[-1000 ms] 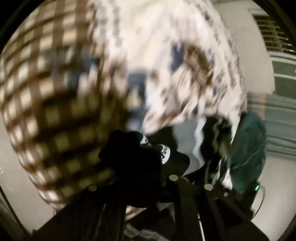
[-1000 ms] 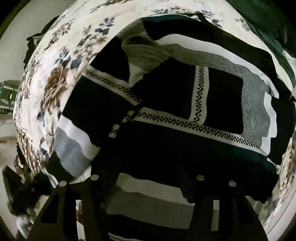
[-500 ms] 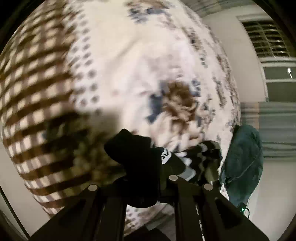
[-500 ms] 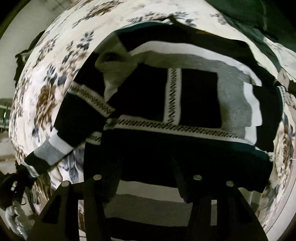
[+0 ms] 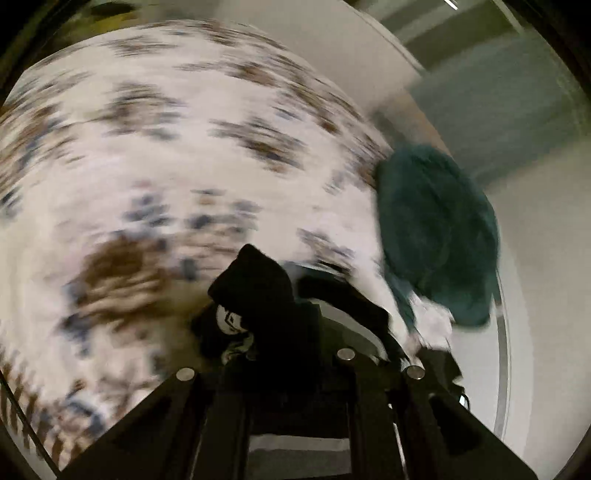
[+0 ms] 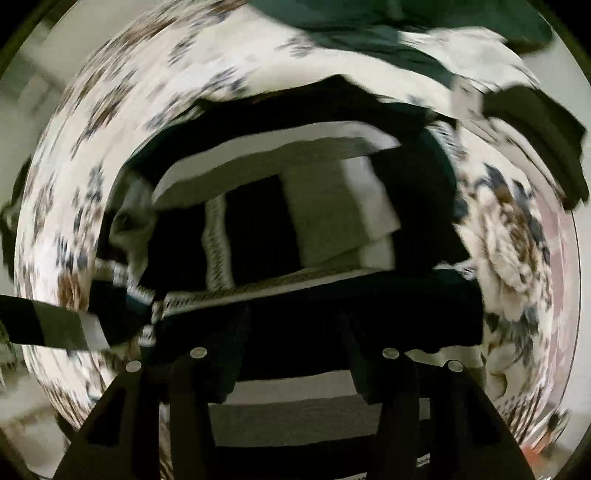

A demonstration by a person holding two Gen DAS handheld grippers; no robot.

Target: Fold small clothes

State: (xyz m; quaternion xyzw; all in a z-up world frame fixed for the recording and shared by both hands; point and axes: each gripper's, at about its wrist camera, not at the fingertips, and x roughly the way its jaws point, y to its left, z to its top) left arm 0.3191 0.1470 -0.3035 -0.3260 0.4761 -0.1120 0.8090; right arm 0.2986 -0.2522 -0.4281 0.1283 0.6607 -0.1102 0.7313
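A black, white and grey striped sweater (image 6: 303, 221) with zigzag bands lies spread on a floral bedspread (image 6: 110, 110). My right gripper (image 6: 295, 350) is shut on the sweater's near black hem. One sleeve (image 6: 55, 328) stretches out to the left. My left gripper (image 5: 266, 332) is shut on the black cuff of that sleeve (image 5: 255, 284), bunched between the fingers above the bedspread (image 5: 147, 147). Both views are motion blurred.
A dark teal garment (image 5: 436, 236) lies at the bed's right edge, and also shows at the top of the right wrist view (image 6: 369, 33). Another dark folded garment (image 6: 535, 122) lies at the right. Grey floor and wall lie beyond the bed.
My left gripper has swung with the sleeve cuff across the bed, off the checkered part toward the teal garment. The sleeve has been drawn out to the left. My right gripper keeps hold of the hem.
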